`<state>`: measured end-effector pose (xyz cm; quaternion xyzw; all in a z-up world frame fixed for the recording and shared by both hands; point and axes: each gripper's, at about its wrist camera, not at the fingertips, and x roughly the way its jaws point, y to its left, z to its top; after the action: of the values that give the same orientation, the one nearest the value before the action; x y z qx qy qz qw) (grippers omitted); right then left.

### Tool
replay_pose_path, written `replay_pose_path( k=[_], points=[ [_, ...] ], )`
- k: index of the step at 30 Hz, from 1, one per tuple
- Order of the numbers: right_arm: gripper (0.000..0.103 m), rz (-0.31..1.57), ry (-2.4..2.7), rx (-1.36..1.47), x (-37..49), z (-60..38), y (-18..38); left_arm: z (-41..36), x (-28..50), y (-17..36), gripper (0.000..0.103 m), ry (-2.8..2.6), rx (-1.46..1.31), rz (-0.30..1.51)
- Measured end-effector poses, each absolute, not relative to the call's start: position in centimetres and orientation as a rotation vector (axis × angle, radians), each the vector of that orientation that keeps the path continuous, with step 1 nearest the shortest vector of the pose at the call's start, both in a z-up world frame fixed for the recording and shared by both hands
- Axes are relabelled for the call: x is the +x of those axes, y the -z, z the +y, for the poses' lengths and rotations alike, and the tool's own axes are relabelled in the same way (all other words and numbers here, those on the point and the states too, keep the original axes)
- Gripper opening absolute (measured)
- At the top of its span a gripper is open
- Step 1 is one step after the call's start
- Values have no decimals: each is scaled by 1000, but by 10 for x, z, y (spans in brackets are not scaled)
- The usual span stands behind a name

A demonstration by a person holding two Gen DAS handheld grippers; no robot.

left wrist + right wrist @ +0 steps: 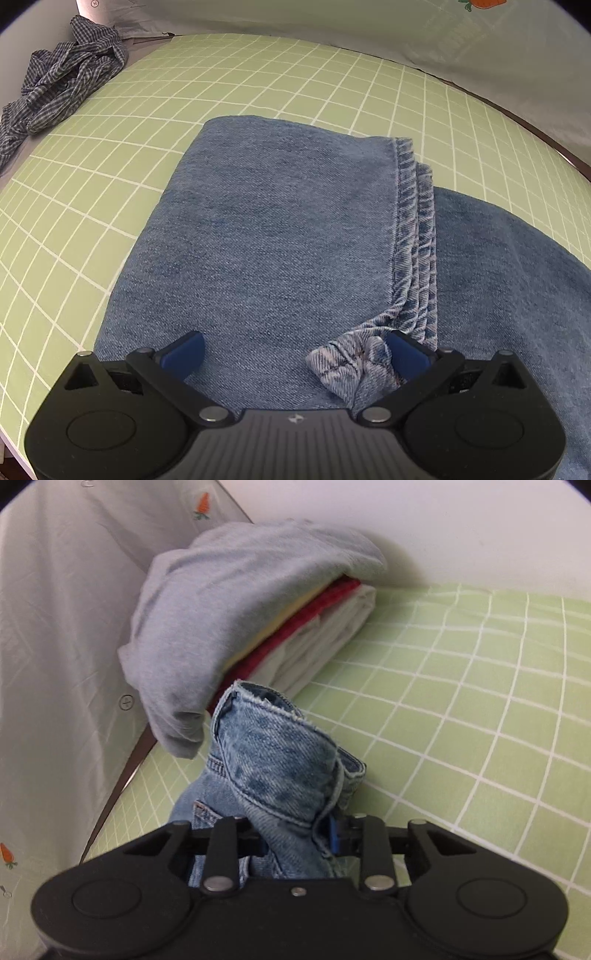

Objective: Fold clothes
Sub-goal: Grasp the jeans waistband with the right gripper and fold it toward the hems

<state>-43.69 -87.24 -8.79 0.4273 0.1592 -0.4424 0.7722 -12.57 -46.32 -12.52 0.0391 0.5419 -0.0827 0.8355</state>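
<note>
1. Surface: a bed covered by a green sheet (pixel 258 85) with a white grid pattern. The same sheet appears in the right wrist view (pixel 480 701).
2. Task item: blue jeans (pixel 266 229) lie on the sheet, folded over on themselves. The leg hems (pixel 415 236) are stacked along the right edge of the upper fold, with more denim extending to the right beneath them.
3. Left gripper (pixel 295 356): positioned low over the near edge of the jeans, jaws spread wide. The blue right pad (pixel 408 354) touches a crumpled hem corner; the left pad rests apart from it above flat denim. Nothing is clamped.
4. Right gripper (pixel 297 836): jaws narrowed onto a bunched section of the jeans (pixel 280 768), waistband end, which stands up in front of the camera, lifted off the sheet.
5. Other items, right wrist view: a stack of folded clothes (pixel 258 602) sits at the head of the bed just behind the raised denim, grey garment on top, yellow, red and white layers below.
6. Other items, left wrist view: a crumpled blue checked shirt (pixel 62 81) lies at the far left edge of the bed, well apart from the jeans.
7. A pale cloth with carrot prints (pixel 55 627) borders the bed on the left of the right wrist view.
</note>
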Motion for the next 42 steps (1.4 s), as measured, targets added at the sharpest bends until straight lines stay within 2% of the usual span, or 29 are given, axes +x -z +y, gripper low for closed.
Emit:
replay_pose_path(
  k=[10, 18, 27, 31, 33, 36, 38, 42],
  points=[
    [28, 325, 853, 647, -400, -808, 8, -449, -140, 86, 103, 257, 166, 1063],
    [28, 356, 806, 499, -346, -718, -10, -397, -129, 67, 103, 288, 191, 1042],
    [29, 475, 720, 379, -268, -600, 29, -331, -102, 72, 103, 291, 239, 1069],
    [29, 634, 677, 253, -234, -547, 77, -310, -90, 75, 103, 305, 254, 1077],
    [33, 697, 667, 155, -225, -521, 105, -301, -85, 77, 103, 314, 258, 1079],
    [39, 734, 671, 23, -216, -493, 109, -293, -78, 81, 103, 331, 254, 1090],
    [47, 750, 669, 35, -211, -490, 105, -290, -74, 84, 103, 341, 245, 1102],
    [51, 756, 679, 106, -215, -489, 92, -293, -75, 87, 103, 363, 235, 1115]
  ],
)
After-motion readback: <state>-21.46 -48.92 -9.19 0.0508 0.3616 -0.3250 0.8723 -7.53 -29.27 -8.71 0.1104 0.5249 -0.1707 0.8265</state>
